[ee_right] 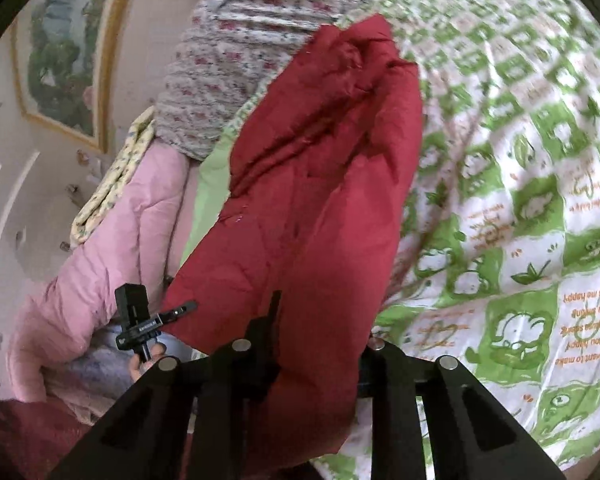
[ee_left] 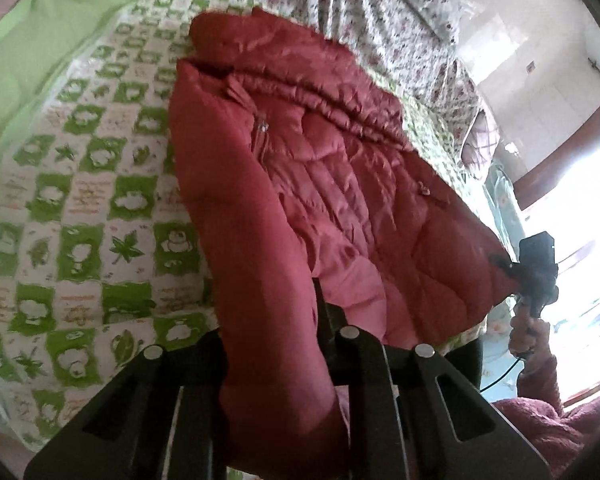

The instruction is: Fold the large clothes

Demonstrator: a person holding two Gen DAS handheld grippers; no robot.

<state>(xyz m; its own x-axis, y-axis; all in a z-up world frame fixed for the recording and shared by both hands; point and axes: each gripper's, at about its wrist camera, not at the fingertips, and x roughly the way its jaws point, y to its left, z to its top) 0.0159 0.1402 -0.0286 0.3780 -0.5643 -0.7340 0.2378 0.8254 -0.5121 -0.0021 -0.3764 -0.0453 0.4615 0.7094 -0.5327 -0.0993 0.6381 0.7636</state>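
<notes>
A red quilted puffer jacket (ee_left: 320, 184) hangs lifted above a bed with a green-and-white patterned cover (ee_left: 80, 200). My left gripper (ee_left: 284, 320) is shut on one corner of the jacket's edge, and red fabric bulges between the fingers. In the left wrist view my right gripper (ee_left: 512, 270) pinches the far corner at the right. In the right wrist view my right gripper (ee_right: 316, 320) is shut on the jacket (ee_right: 324, 160), which stretches away over the bed cover (ee_right: 500, 200). My left gripper (ee_right: 180, 312) shows there at the lower left, clamped on the jacket's other corner.
A floral quilt (ee_left: 380, 8) is piled at the head of the bed. A pink comforter (ee_right: 112, 232) lies at the bed's left side below a framed picture (ee_right: 64, 40). A bright window (ee_left: 588, 220) is at the right.
</notes>
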